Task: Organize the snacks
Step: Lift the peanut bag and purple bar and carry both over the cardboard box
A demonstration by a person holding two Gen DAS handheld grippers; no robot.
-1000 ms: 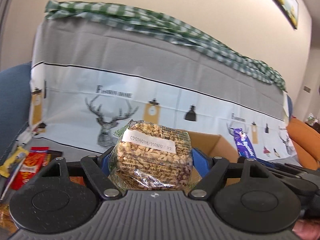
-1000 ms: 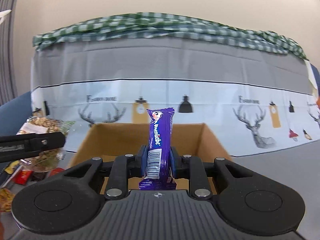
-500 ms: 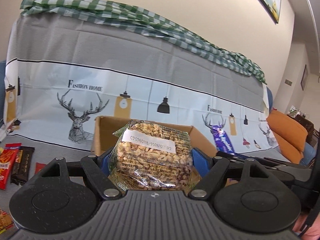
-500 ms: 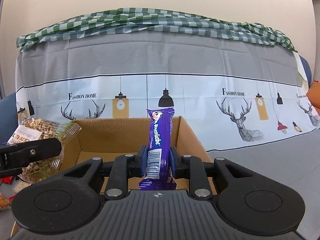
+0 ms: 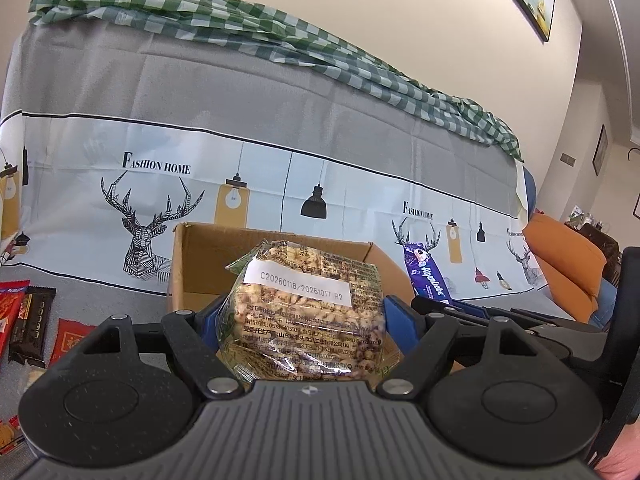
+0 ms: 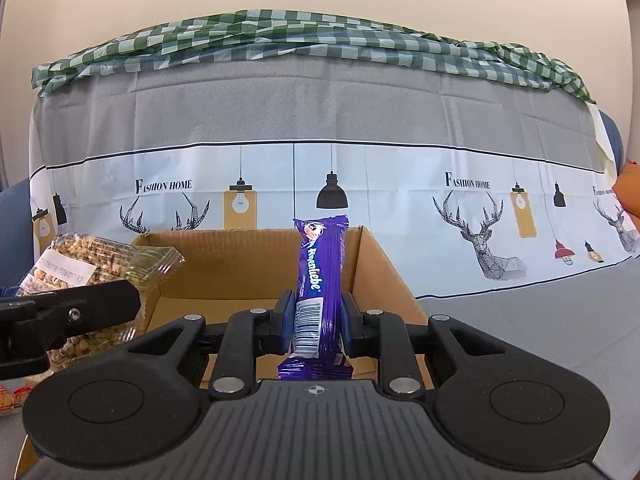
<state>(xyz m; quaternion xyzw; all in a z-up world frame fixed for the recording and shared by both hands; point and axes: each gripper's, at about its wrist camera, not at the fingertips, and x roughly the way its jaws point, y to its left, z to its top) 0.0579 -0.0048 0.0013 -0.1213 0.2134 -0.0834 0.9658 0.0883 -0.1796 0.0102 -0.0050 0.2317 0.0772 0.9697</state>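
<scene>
Tongs numbered two: left tongs clamped one bag of nuts, right tongs gripped one purple candy bar, above one cardboard box.

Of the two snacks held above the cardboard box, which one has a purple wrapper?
The slim chocolate bar, upright in the right gripper. The left gripper holds a clear bag of puffed grain snack.

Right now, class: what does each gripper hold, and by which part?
The left gripper clamps a clear bag of puffed snacks across its sides; the right gripper pinches an upright purple bar near its lower, barcode end.
</scene>
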